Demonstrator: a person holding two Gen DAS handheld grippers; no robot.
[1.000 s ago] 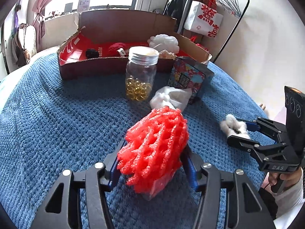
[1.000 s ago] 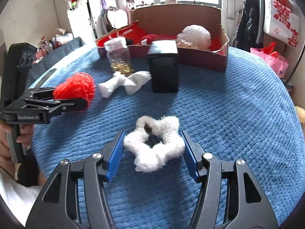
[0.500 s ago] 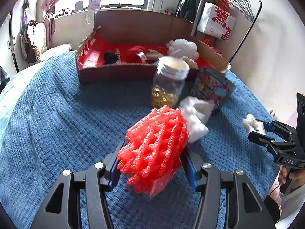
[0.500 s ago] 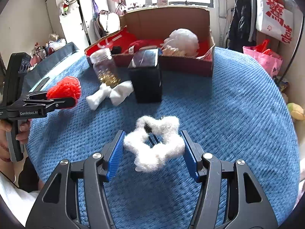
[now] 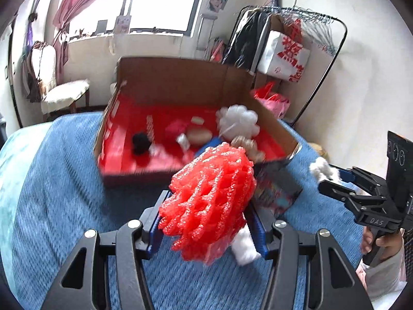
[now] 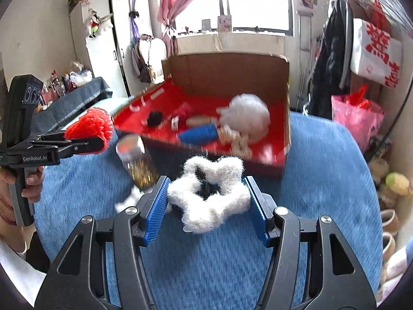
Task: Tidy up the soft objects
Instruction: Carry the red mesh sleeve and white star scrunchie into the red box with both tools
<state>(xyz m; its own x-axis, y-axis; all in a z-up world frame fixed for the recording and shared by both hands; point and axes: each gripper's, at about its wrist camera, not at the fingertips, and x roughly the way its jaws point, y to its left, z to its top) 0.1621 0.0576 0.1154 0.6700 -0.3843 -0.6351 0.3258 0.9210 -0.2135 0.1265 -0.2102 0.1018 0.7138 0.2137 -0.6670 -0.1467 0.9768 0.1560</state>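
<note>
A red foam net [image 5: 206,196] hangs above the blue cover, and my left gripper [image 5: 209,206] is shut on it between its blue pads. My right gripper [image 6: 206,201] is shut on a white fluffy star-shaped ring [image 6: 209,199], also lifted off the cover. Each gripper shows in the other's view: the left gripper [image 6: 85,139] at far left with the red net [image 6: 90,125], the right gripper [image 5: 333,178] at far right with the white ring [image 5: 321,170]. Ahead stands a cardboard box [image 5: 180,77] with a red lining, holding a white pouf [image 5: 238,124], a black ball [image 5: 140,142] and several other small things.
A glass jar [image 6: 136,160] with golden contents and a colourful dark box [image 5: 276,188] stand on the blue knitted cover [image 5: 64,180] just before the cardboard box. A white crumpled wad [image 5: 244,245] lies under my left gripper. A clothes rack [image 5: 322,25] stands behind.
Both grippers have risen and moved toward the cardboard box, each keeping its load. The box looks closer and I see into it. The jar has gone behind the red net in the left view.
</note>
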